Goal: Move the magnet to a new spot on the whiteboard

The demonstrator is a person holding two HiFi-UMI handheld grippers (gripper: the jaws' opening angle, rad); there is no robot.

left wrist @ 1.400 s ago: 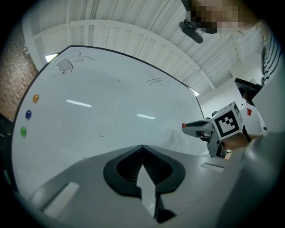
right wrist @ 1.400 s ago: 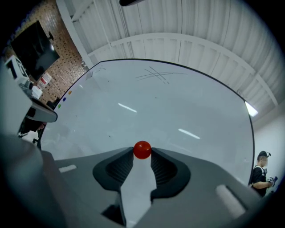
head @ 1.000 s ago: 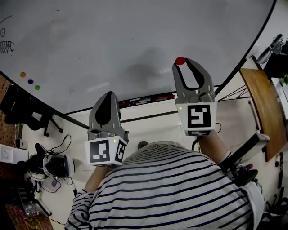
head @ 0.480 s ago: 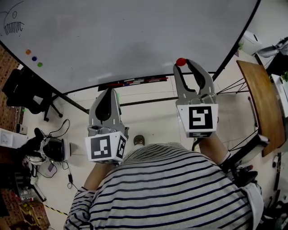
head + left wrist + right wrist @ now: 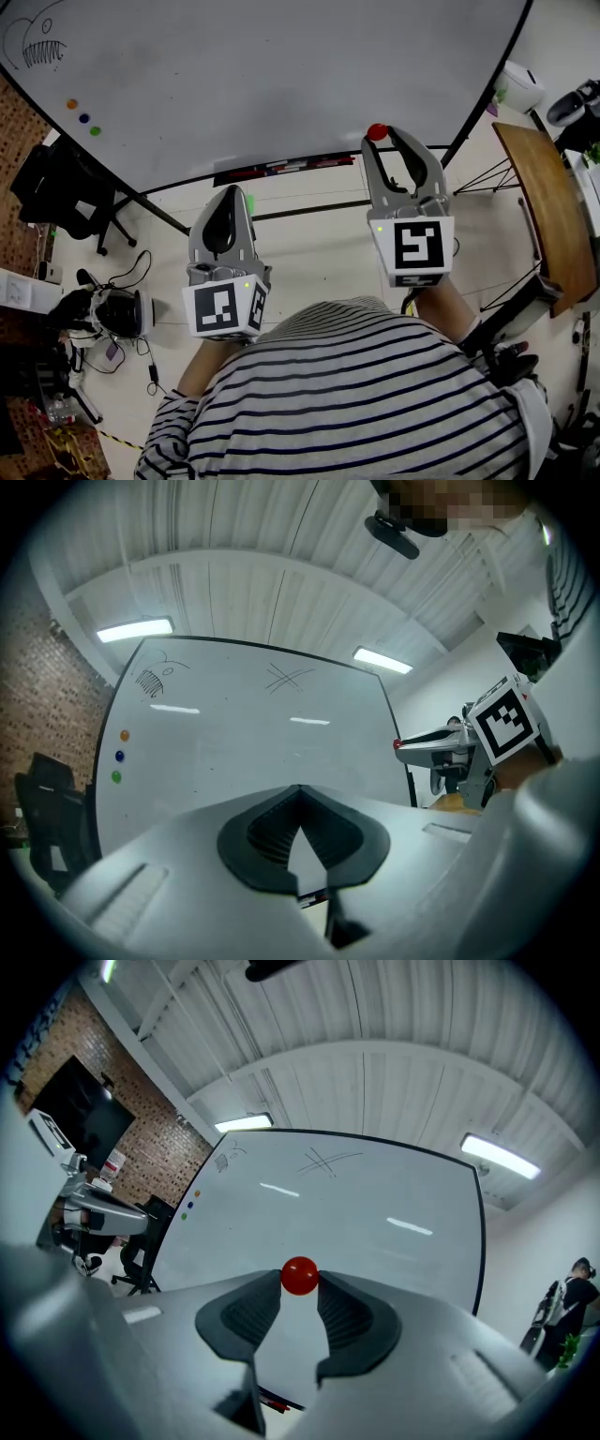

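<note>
We see the right gripper clenched on the red magnet, which is pinched right at the 2 fingertips. The magnet is off the whiteboard. In the head view it sits just below the board's lower edge, near the marker tray, and in the right gripper view the board is well ahead of it.

The left gripper is closed on nothing, jaws together, and held low beside the right one. Both point toward the board.

3 small dots, orange, blue and green, are stuck in a row at the board's left side under a sketch. A black office chair is on the floor at left and a wooden table at right. We also see the person's striped shirt at the bottom.
</note>
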